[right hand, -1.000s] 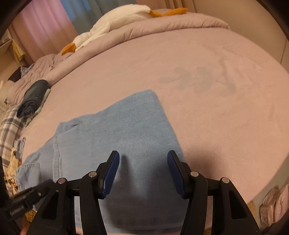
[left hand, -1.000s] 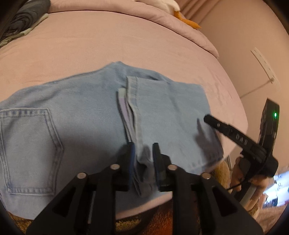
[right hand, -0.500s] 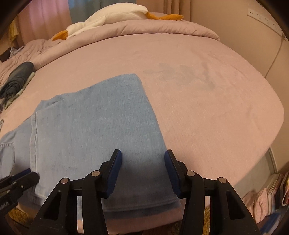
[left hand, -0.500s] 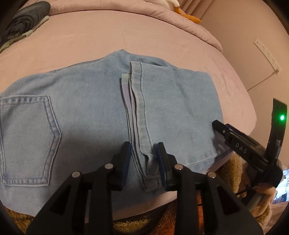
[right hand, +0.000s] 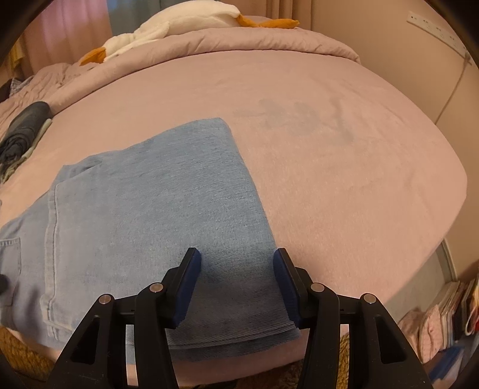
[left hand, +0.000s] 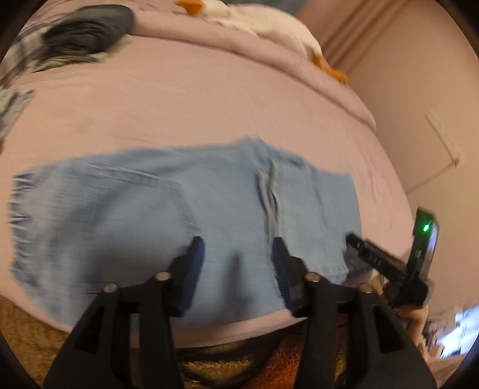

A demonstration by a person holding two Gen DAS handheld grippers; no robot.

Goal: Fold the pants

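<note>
Light blue jeans [left hand: 167, 209] lie folded on the pink bed, a back pocket at the left and the hem edge of the folded-over legs near the middle. My left gripper [left hand: 236, 269] is open and empty, hovering over the jeans near the bed's front edge, its right finger beside the hem. My right gripper [right hand: 236, 284] is open and empty over the folded right end of the jeans [right hand: 167, 215]. The right gripper also shows in the left wrist view [left hand: 386, 266], at the jeans' right corner.
The pink bed [right hand: 344, 155] spreads far and right of the jeans. A white plush goose [right hand: 179, 27] lies at the headboard. Dark folded clothes [left hand: 86, 27] sit at the far left. The wall [left hand: 434, 89] stands to the right; books [right hand: 452, 302] lie on the floor.
My left gripper has opened, let go of the hem edge and pulled back and left; its view is blurred. My right gripper has opened a little wider over the folded end.
</note>
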